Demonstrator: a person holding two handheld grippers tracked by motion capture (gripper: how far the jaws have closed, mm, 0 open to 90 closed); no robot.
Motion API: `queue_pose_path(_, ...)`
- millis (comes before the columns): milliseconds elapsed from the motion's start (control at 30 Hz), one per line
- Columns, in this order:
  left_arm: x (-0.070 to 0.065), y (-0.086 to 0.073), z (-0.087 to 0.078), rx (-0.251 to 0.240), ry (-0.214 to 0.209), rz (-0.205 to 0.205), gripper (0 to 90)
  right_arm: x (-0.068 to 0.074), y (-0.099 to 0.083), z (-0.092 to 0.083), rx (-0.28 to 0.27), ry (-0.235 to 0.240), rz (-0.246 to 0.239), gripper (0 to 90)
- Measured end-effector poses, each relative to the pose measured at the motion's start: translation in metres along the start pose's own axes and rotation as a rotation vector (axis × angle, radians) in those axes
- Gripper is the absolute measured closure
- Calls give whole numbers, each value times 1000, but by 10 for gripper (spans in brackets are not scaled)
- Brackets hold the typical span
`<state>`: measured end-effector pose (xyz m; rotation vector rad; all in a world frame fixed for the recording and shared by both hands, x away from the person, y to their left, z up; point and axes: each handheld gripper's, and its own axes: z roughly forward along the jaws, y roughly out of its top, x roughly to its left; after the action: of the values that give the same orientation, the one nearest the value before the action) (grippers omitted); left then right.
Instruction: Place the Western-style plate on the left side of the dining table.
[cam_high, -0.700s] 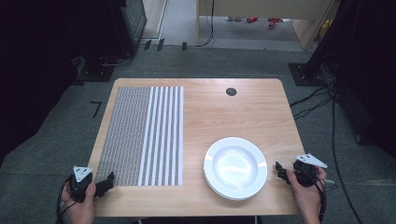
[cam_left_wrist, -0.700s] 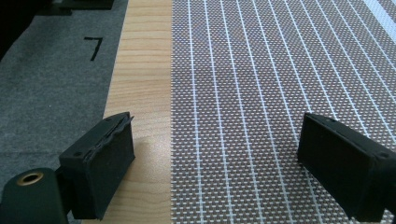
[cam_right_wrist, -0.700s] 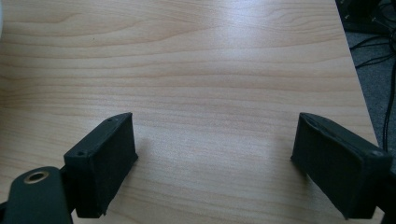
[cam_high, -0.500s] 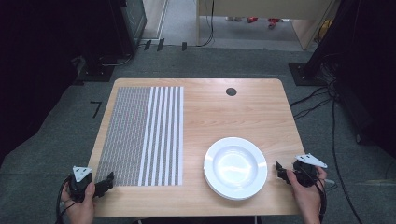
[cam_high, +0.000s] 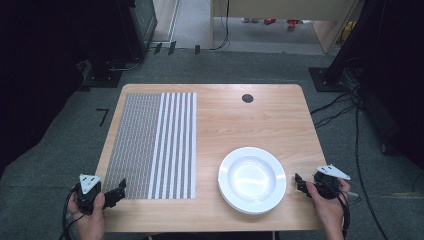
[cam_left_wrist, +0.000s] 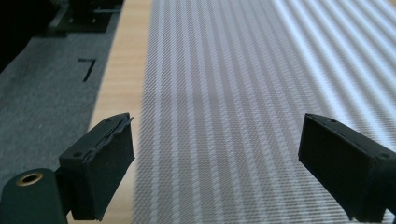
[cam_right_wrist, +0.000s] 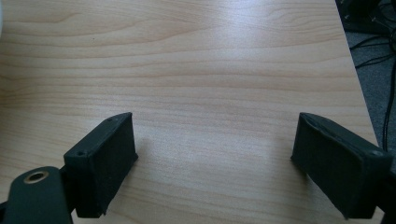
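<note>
A woven, striped rectangular placemat (cam_high: 152, 145) covers the wooden table's (cam_high: 240, 120) left half; a round glossy white plate (cam_high: 252, 179) sits near right. Left gripper (cam_high: 116, 192) and right gripper (cam_high: 300, 182) hold jaws apart, empty.

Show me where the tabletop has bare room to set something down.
The widest bare wood lies between the striped mat and the table's right edge, from the dark round hole down to the white plate. It is tight at the near right, between the plate and the right gripper.

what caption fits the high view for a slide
Two open hand-held grippers, left gripper and right gripper, flank a striped placemat and white plate.
</note>
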<state>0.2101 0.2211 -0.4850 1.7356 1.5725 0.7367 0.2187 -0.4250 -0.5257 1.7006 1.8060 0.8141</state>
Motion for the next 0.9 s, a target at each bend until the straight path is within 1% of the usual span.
queue_pose_path(33,-7,5,-1,-7,-17,12,103,0,0,0,0,0,0,132)
queue_pose_path(67,-7,5,-1,-7,-17,12,103,0,0,0,0,0,0,132)
queue_pose_path(133,-15,10,-2,-16,-34,21,104,0,0,0,0,0,-1,132)
queue_pose_path(167,-23,15,-2,-21,-48,30,103,0,0,0,0,-1,-1,133)
queue_pose_path(200,-23,15,-2,-21,-48,30,103,0,0,0,0,-1,-1,133)
queue_pose_path(267,-32,20,-1,-29,-66,33,103,0,0,0,-1,-1,-2,133)
queue_pose_path(300,-42,26,0,-35,-84,48,103,0,0,0,0,-1,-1,133)
queue_pose_path(333,-42,26,0,-35,-84,48,104,0,0,0,0,-1,-1,133)
queue_pose_path(433,-52,30,2,-39,-102,58,103,0,0,0,0,-1,-1,132)
queue_pose_path(533,-64,35,5,-45,-123,61,104,0,0,0,-1,-2,1,133)
queue_pose_path(567,-72,39,7,-43,-137,61,104,0,0,0,-1,-5,4,133)
queue_pose_path(600,-72,39,7,-43,-137,61,104,0,0,0,-1,-5,4,133)
queue_pose_path(633,-80,44,9,-50,-157,50,104,1,0,0,-1,-6,4,133)
queue_pose_path(667,-80,44,9,-50,-157,50,104,1,0,0,-1,-6,4,133)
queue_pose_path(833,-104,55,13,-66,-198,70,104,1,0,0,-1,-5,5,133)
queue_pose_path(900,-112,58,15,-68,-217,69,104,1,0,0,-1,-6,4,133)
